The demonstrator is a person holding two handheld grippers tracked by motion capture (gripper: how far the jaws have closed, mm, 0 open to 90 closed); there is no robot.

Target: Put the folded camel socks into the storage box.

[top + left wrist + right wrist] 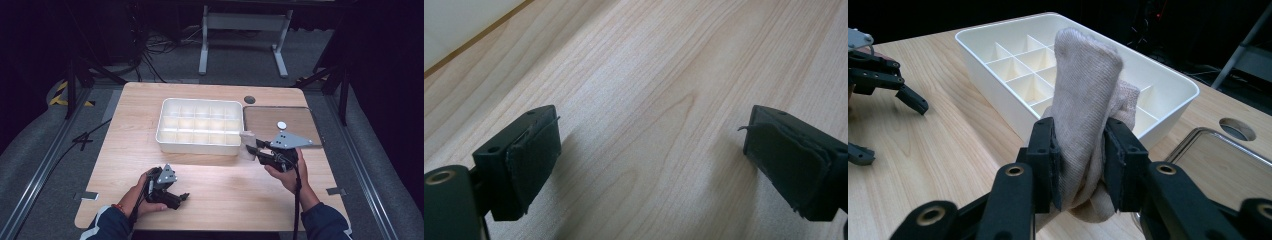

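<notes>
Dark floor, loose cables and a white frame lie beyond a pale wooden table seen from the high view. On it, toward 12 o'clock from the middle, sits a white divider tray with rows of small open compartments; just beside it at 3 o'clock lies a flat brown metal tray.

At 3 o'clock of the table's middle, the right tongs are clenched on a rolled beige sock. From the right gripper view the sock stands nearly upright between the two pads, pinched at its lower half, its top rising in front of the divider tray's near wall and its bottom bulging out under the pads. From the high view the sock hangs just off the divider tray's front right corner, at the seam between that tray and the metal one.

At 7 o'clock of the table, the left tongs rest low over bare wood, well apart from the sock. From the left gripper view they are released, the two pads standing wide with nothing but wood grain between them
</notes>
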